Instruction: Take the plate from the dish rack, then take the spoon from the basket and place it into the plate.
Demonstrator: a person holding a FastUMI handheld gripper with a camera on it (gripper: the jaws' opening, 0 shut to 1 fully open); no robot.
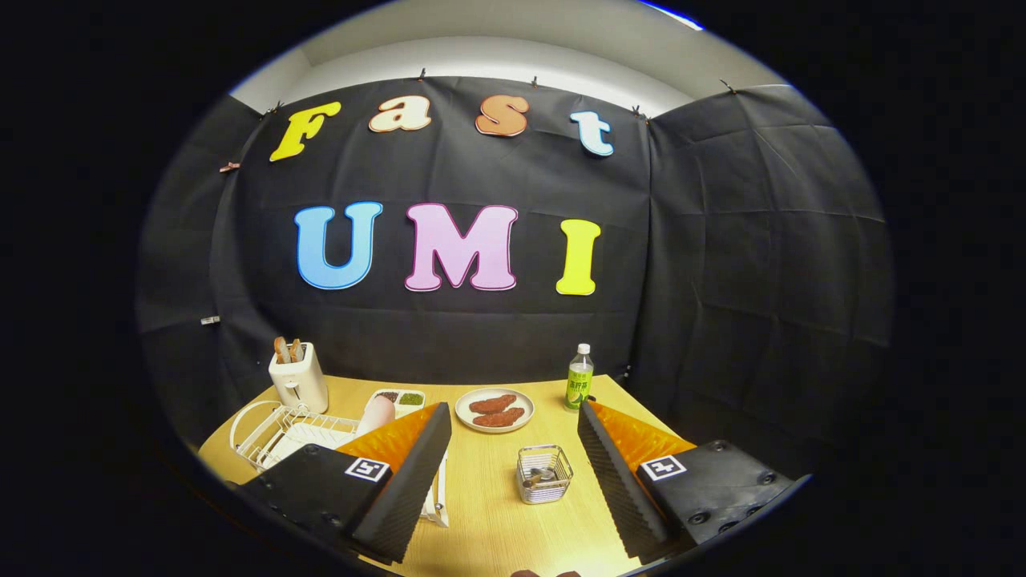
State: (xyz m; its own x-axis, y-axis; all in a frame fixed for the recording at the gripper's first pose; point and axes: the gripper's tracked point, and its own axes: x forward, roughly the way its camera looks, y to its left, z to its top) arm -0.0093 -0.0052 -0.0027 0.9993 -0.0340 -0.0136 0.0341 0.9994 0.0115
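Plate [298, 437] is what I am looking for first, and a pale flat piece is lying inside the white wire dish rack [272, 433], beyond the tip of my left finger; I cannot tell for certain that it is the plate, since the finger is covering part of the rack. I am holding the gripper [513, 441] above the wooden desk [481, 513] with its fingers [409, 481] spread wide apart and gripping nothing. Between the fingers, closer to the right one, the small wire basket [544, 474] is standing on the desk, and the spoon [539, 478] is lying inside it as a metal glint; its shape is too small for me to make out. The rack's near end is poking out under the left finger. Further ahead, between the fingertips, a round dish with two reddish-brown pieces of food [494, 409] is sitting on the desk. Just past the left fingertip I am seeing a pinkish cup [376, 414] touching or nearly touching a white tray with dark and green fillings [399, 398]. Beyond the rack a white toaster [298, 379] is standing upright with bread showing in its slots. Beyond the right fingertip a green-labelled bottle [579, 378] is standing upright near the far edge of the desk.
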